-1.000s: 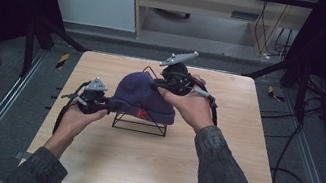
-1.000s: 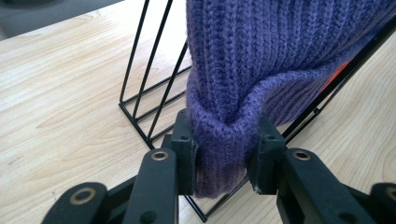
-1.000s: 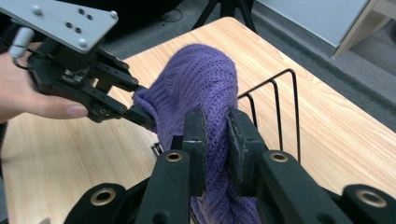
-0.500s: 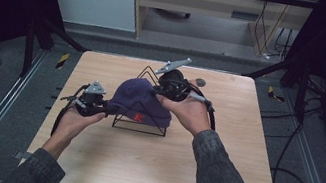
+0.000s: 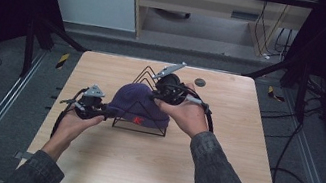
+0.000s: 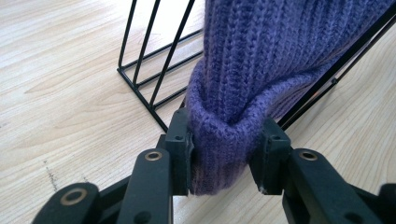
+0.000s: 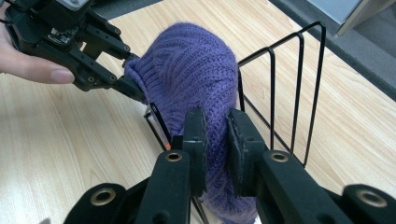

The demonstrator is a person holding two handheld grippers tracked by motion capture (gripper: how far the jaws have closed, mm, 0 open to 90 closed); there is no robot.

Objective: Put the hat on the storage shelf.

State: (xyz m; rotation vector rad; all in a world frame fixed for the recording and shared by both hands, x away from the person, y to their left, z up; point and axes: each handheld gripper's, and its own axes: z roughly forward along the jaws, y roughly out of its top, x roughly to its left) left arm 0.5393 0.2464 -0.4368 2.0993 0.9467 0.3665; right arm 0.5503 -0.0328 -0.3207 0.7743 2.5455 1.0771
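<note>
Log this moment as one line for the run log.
left gripper: shut on hat cuff | right gripper: shut on hat | hat: draped over wire rack | rack: standing on table

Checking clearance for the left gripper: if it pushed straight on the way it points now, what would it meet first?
The left gripper is already shut on the cuff of the purple knit hat, so it would push hat first. Right behind the hat sit the bars of the black wire rack, though how far behind is unclear.
</note>
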